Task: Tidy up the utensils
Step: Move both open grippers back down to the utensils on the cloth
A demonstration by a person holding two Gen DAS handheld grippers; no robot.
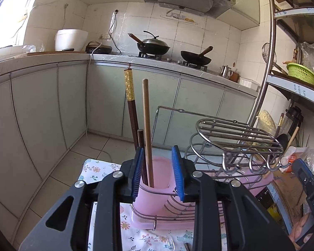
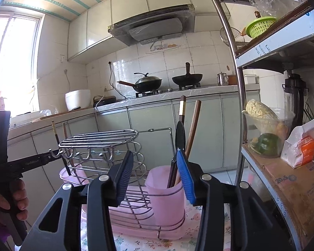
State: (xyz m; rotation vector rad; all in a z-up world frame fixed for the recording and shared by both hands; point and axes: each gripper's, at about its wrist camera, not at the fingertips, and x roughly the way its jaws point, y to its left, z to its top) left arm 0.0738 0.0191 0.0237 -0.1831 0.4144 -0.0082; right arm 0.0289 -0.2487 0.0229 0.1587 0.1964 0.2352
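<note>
A pink utensil cup (image 1: 155,196) hangs on the left end of a wire dish rack (image 1: 236,146). It holds a light wooden chopstick (image 1: 147,125) and dark chopsticks with gold tops (image 1: 129,87). My left gripper (image 1: 158,175) is open, its jaws on either side of the cup's rim, with nothing held. A second pink cup (image 2: 167,196) on the rack's right end (image 2: 98,140) holds dark chopsticks (image 2: 193,129) and a black utensil (image 2: 180,135). My right gripper (image 2: 156,177) is open and empty, just in front of that cup.
The rack stands in a pink drip tray (image 2: 131,228) on a floral cloth (image 1: 98,171). A metal shelf (image 2: 282,167) with a box, a bag and a bowl of vegetables stands close on the right. Counter, woks (image 1: 152,47) and rice cooker (image 1: 71,39) lie beyond.
</note>
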